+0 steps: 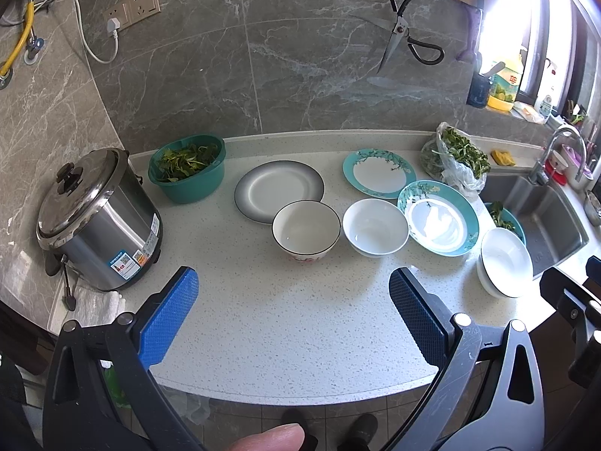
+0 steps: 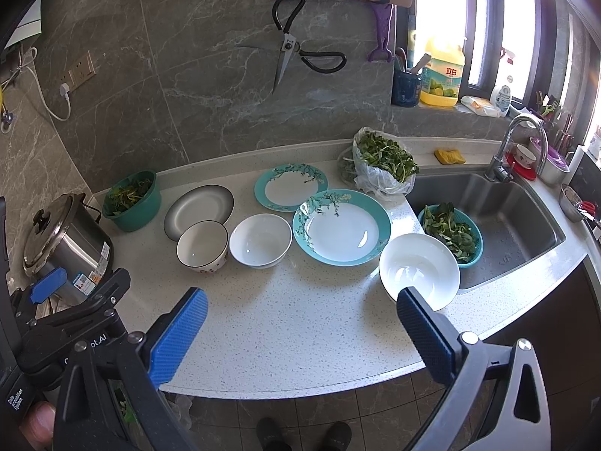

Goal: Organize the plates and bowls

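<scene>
White bowls (image 1: pixel 375 227), teal plates (image 1: pixel 437 216) spread on counter (image 1: pixel 281 319); left tool (image 1: pixel 293 312), right tool (image 2: pixel 302 323) both spread wide, empty.

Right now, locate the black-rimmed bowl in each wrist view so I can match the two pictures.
Left wrist view: the black-rimmed bowl sits centre frame, just in front of the grey plate.
Right wrist view: the same bowl sits left of centre, again in front of the grey plate.
Shared landmark: the scissors hanging on the wall.
</scene>
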`<state>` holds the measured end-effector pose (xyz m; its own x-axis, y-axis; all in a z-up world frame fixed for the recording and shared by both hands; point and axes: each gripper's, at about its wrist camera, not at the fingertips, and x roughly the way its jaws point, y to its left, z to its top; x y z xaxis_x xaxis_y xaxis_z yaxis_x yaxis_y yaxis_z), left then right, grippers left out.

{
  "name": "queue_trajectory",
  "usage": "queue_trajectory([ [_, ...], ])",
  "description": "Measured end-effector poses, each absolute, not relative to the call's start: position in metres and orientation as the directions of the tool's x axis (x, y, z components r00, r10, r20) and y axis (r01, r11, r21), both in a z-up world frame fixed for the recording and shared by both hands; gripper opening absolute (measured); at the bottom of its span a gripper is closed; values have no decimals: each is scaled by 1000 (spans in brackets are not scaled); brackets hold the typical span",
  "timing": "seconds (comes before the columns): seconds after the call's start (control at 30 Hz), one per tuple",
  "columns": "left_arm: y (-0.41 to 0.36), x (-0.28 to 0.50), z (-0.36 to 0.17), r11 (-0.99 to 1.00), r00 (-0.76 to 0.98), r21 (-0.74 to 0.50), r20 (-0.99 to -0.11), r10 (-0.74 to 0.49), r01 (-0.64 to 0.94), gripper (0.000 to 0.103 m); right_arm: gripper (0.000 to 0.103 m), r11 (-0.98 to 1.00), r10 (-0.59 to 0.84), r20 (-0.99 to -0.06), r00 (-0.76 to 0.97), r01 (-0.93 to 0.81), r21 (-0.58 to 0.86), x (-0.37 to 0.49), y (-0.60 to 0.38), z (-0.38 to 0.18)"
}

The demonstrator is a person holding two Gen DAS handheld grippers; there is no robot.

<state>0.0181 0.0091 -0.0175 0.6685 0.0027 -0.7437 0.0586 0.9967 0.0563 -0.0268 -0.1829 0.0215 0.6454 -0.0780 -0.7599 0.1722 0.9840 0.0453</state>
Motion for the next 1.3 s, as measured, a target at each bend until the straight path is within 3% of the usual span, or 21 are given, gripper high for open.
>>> queue_trajectory([
  [1.0,13,20,-35,996,652,50,-758,-9,72,103,103,983,-72,-766,639,175,53,-25,-181,17],
  [1.2,48,33,-68,994,610,52,-792,-16,94,103,103,980,19,-792,610,145,134,-17,-170,-12],
  [1.3,89,46,-92,992,557,-65,-823,-112,104,103,103,961,128,-794,595,123,247,-7,-166,-33],
])
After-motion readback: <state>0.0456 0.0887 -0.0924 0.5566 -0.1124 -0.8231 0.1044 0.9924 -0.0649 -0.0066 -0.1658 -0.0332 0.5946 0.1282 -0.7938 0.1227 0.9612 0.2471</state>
